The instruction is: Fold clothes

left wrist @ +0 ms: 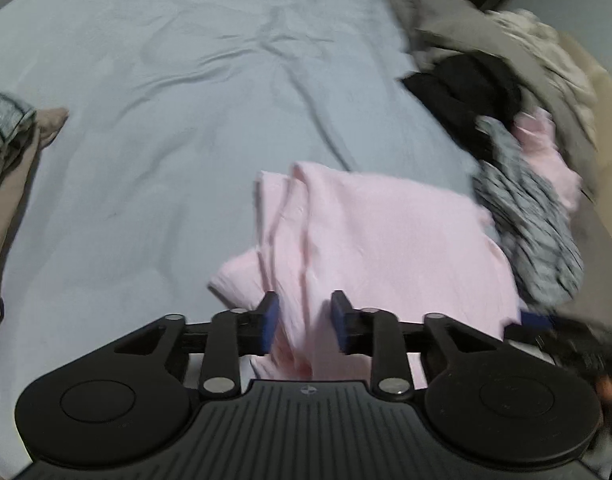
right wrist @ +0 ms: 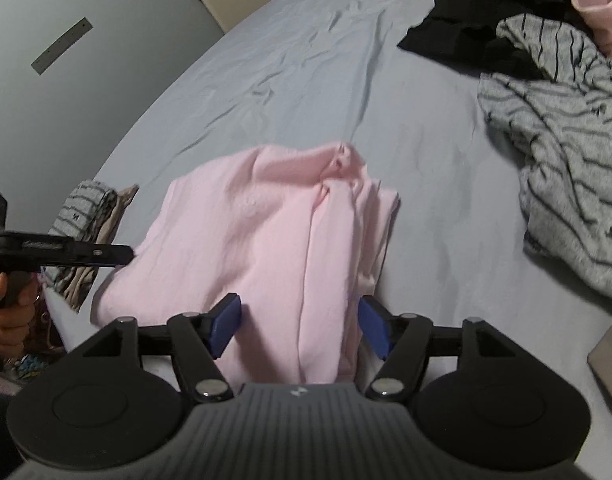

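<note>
A pink garment lies folded into a rough rectangle on the light blue bed sheet, its layered edge toward the near side. My left gripper sits at the garment's near left corner. A ridge of pink cloth runs between its blue pads, which stand a little apart from it. My right gripper is at the near right end with its pads wide apart and a thick fold of the pink cloth lying loose between them. The left gripper's finger also shows at the left of the right wrist view.
A heap of unfolded clothes lies to the right: a black garment, a grey striped top and another pink piece. A small folded stack sits at the bed's left edge. A person's hand holds the left gripper.
</note>
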Demonstrator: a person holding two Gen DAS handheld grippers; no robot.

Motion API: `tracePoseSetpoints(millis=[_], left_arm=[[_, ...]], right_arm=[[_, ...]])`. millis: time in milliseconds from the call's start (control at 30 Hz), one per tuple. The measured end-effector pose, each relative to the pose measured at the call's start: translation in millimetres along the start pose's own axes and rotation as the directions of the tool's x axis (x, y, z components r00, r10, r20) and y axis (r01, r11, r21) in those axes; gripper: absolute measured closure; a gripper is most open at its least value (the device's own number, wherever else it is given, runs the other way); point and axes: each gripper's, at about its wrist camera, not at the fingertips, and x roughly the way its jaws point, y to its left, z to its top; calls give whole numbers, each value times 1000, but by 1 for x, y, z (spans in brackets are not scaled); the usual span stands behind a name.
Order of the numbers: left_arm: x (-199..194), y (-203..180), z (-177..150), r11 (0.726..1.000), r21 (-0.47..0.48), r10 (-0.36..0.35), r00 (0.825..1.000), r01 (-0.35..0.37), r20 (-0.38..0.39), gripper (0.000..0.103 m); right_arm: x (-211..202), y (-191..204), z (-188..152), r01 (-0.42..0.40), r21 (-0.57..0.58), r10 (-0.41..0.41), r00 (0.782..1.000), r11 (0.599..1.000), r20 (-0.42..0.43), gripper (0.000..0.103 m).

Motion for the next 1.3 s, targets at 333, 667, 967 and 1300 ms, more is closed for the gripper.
tracePoseSetpoints(millis=[333, 667, 967, 1300], left_arm=[[21, 1, -23, 998, 19, -61, 996, 62, -67, 56], [-18, 6, -19, 972, -59, -234, 964, 228, -127, 102], [-35, -8, -119, 966, 116, -194, 947, 230, -255, 102], [-55, -15, -92, 964, 209, -141, 983, 163, -118, 81]], right_arm=[[16, 2, -23, -54, 30, 56, 997, 998, -59, 34], [-17, 34, -31, -141, -16, 140, 988, 990, -70, 94], [-50, 61, -120, -82, -51, 70, 974, 995, -215, 93], [-78, 89, -129, 121, -135, -133, 987, 984, -87, 54]])
